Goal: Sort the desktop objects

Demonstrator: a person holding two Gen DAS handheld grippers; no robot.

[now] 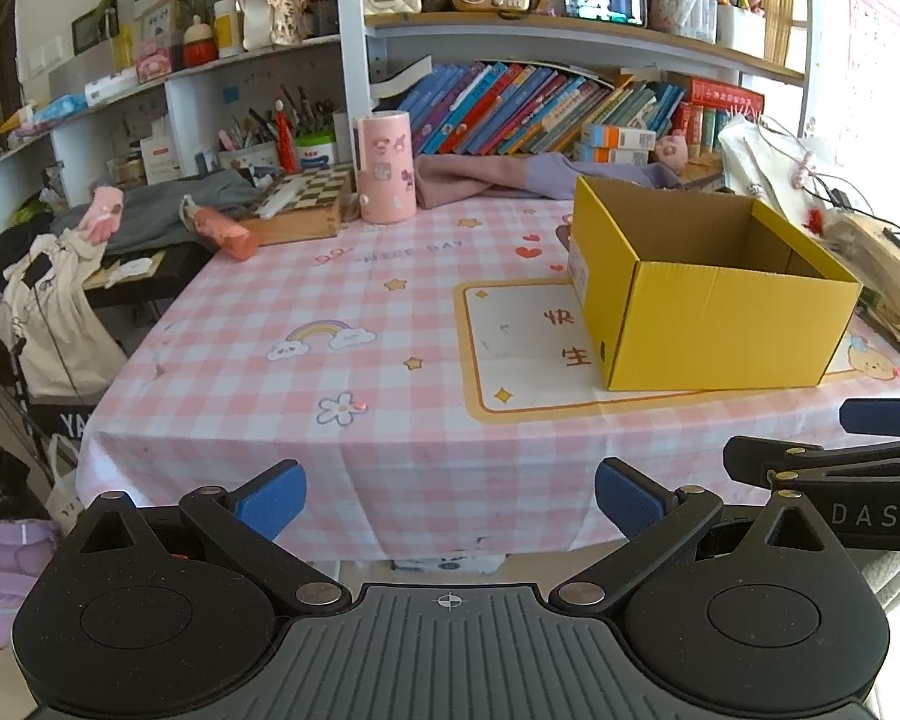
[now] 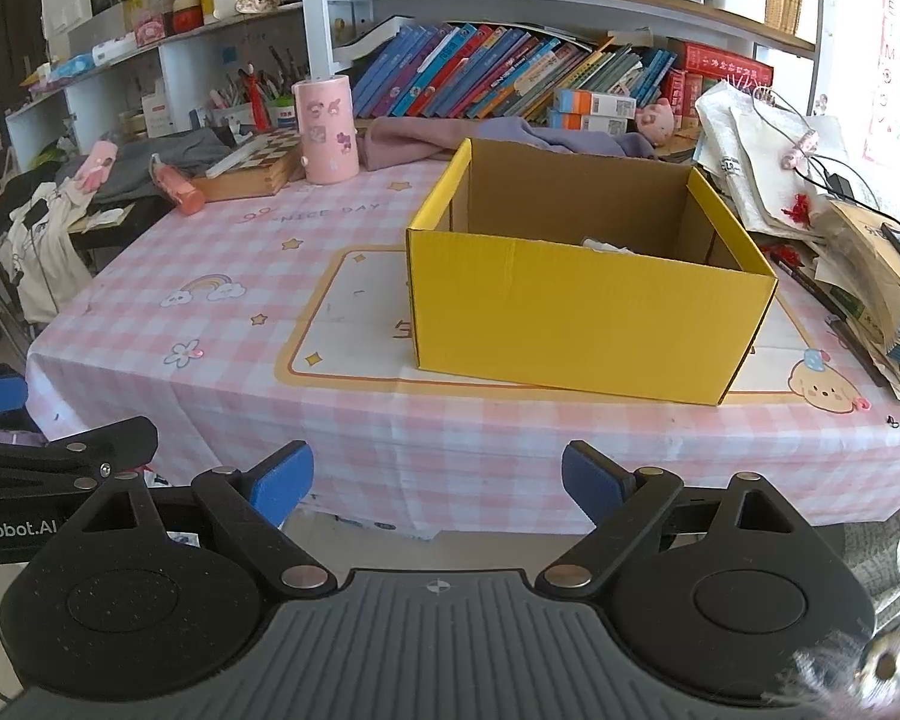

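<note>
Apparently near done: left gripper (image 1: 450,501) and right gripper (image 2: 438,483) both wide and empty short of the table edge, yellow cardboard box (image 2: 576,312) ahead holding something pale, tablecloth (image 1: 330,300) mostly bare, back clutter unsorted.

Rows of colourful leaning books (image 1: 528,108) on the white shelving far ahead of the claw, beyond the table

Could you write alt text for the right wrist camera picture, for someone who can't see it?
An open yellow cardboard box sits on a pink checked tablecloth, something pale just visible inside. In the foreground the right gripper is open and empty, short of the table. Behind are a pink cylinder and crowded bookshelves.
</note>
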